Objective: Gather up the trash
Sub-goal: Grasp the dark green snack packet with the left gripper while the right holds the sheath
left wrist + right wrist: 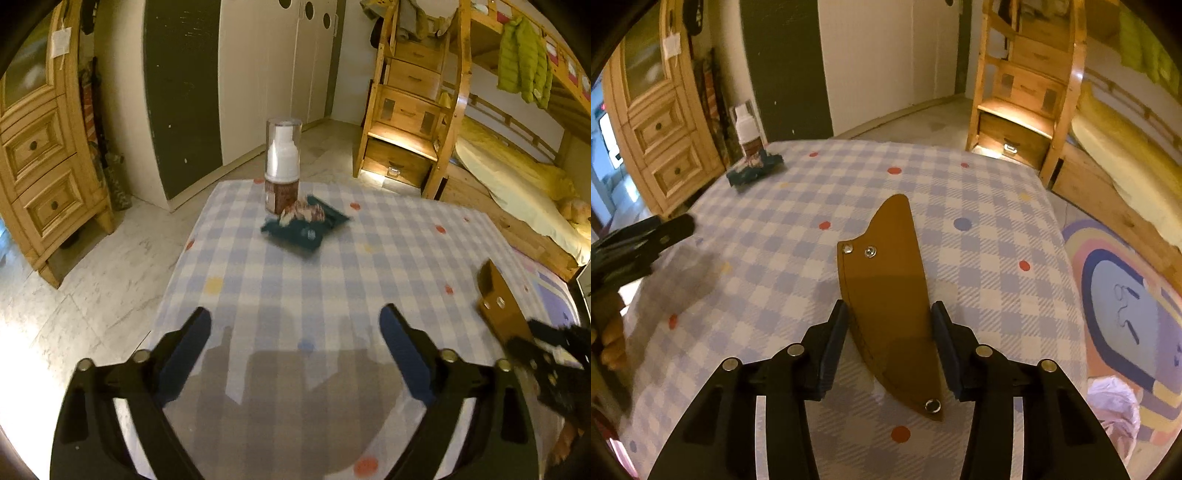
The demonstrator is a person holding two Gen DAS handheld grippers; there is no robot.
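A dark teal snack wrapper (306,225) lies crumpled on the checked tablecloth (369,277), right in front of a spray bottle (282,166) with a clear cap. My left gripper (295,314) hovers open over the near part of the table, well short of the wrapper, with nothing between its fingers. In the right wrist view a flat brown leather sheath (886,266) with metal snaps sits between the pads of my right gripper (890,305), which press on both its edges. The wrapper (753,171) and bottle (748,129) show at the far left corner there.
A wooden drawer cabinet (40,166) stands left of the table, and a bunk bed with stair drawers (406,110) right. On the floor to the right lie a colourful rug (1126,295) and a pale plastic bag (1115,402). My left gripper (646,240) shows blurred at the left edge.
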